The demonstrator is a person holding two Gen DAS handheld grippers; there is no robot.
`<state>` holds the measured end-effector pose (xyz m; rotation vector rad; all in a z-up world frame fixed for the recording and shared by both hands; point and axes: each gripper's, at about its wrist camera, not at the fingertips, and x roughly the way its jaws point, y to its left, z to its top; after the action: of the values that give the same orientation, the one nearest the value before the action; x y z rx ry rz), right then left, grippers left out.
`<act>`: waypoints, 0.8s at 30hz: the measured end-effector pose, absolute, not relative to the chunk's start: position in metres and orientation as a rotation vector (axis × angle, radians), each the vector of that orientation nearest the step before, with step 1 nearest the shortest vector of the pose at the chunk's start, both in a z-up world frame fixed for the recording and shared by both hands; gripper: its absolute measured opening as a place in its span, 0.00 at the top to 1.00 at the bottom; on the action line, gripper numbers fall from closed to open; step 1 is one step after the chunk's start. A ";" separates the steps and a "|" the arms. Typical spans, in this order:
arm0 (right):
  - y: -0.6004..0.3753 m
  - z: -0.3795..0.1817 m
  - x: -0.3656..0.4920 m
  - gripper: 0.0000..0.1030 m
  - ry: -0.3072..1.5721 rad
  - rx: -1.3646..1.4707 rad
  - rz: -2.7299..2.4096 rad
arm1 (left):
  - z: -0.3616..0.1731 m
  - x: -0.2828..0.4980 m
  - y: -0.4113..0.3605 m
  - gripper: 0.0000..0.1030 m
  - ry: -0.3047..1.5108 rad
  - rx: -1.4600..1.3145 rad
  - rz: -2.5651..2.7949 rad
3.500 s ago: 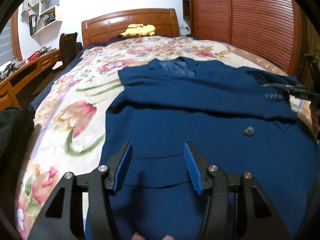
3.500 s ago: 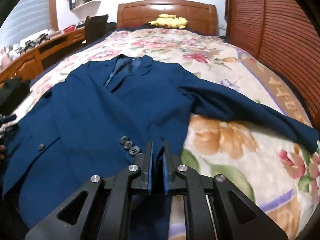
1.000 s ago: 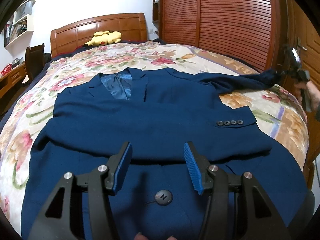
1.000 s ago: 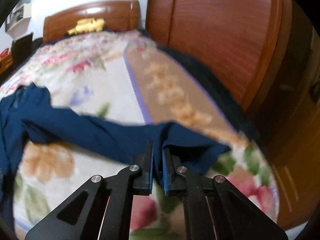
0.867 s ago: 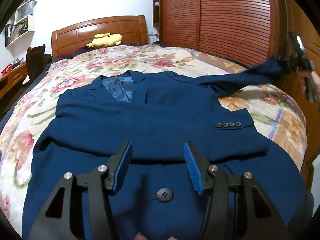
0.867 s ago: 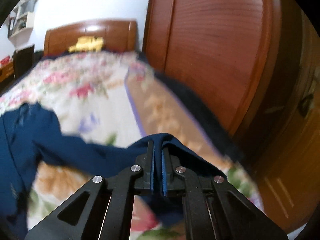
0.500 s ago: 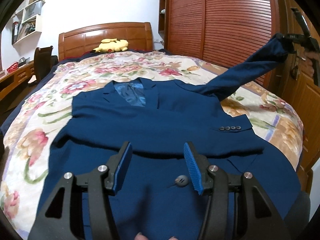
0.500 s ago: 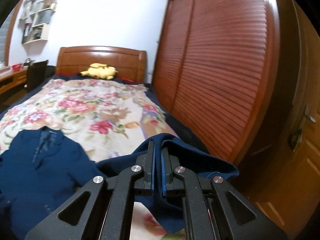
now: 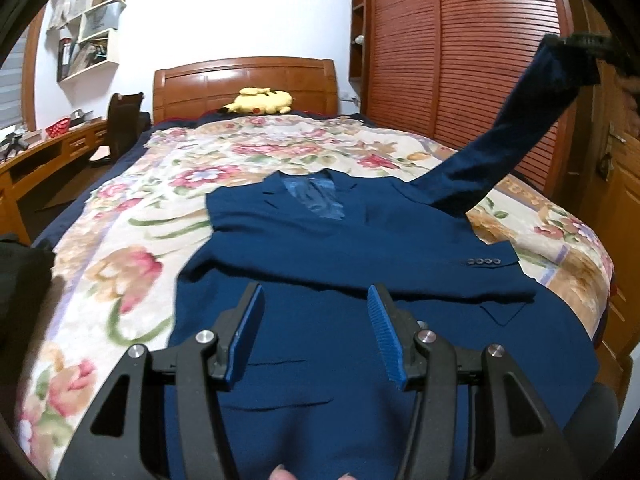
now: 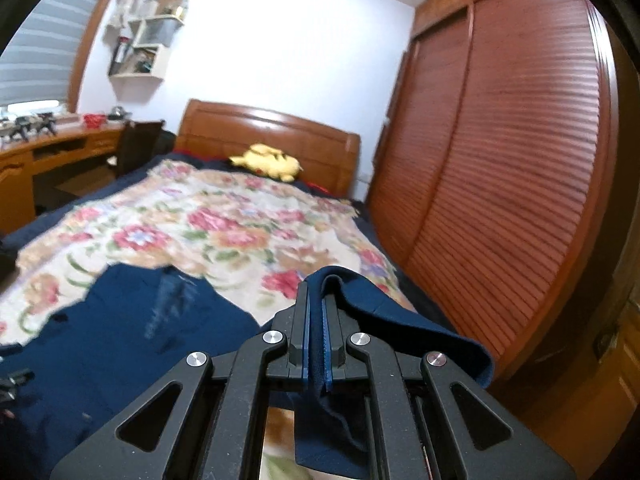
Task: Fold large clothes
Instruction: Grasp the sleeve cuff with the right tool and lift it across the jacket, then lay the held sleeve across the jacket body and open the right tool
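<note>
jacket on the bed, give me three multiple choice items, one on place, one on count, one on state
1. Where is the plush?
A. by the headboard
B. on the jacket
C. on the desk

2. How many cuff buttons show on the folded sleeve?
A. two
B. four
C. six

3. What state is the other sleeve in?
A. flat on the bed
C. tucked under the jacket
B. lifted by the right gripper

Key: 1 A, it lies against the headboard; 2 B, four in a row; 3 B, the fingers pinch its cuff in the air.
</note>
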<state>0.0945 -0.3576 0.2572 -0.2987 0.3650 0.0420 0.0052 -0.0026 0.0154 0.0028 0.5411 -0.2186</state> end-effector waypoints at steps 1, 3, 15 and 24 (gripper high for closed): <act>-0.350 0.261 0.093 0.98 0.358 -0.303 0.051 | 0.016 0.003 0.002 0.49 0.539 -0.001 -0.210; -0.328 0.270 0.088 0.98 0.344 -0.310 0.088 | 0.017 -0.001 0.010 0.49 0.536 -0.008 -0.195; -0.210 0.235 0.079 0.98 0.413 -0.311 0.291 | 0.016 -0.018 0.042 0.49 0.537 -0.032 -0.127; -0.190 0.145 0.078 0.98 0.582 -0.265 0.348 | 0.014 -0.020 0.043 0.49 0.544 -0.024 -0.111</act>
<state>0.0776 -0.1905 0.1454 -0.2650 0.5815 0.3478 -0.0198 0.0430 0.0140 -0.0236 0.5439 -0.1109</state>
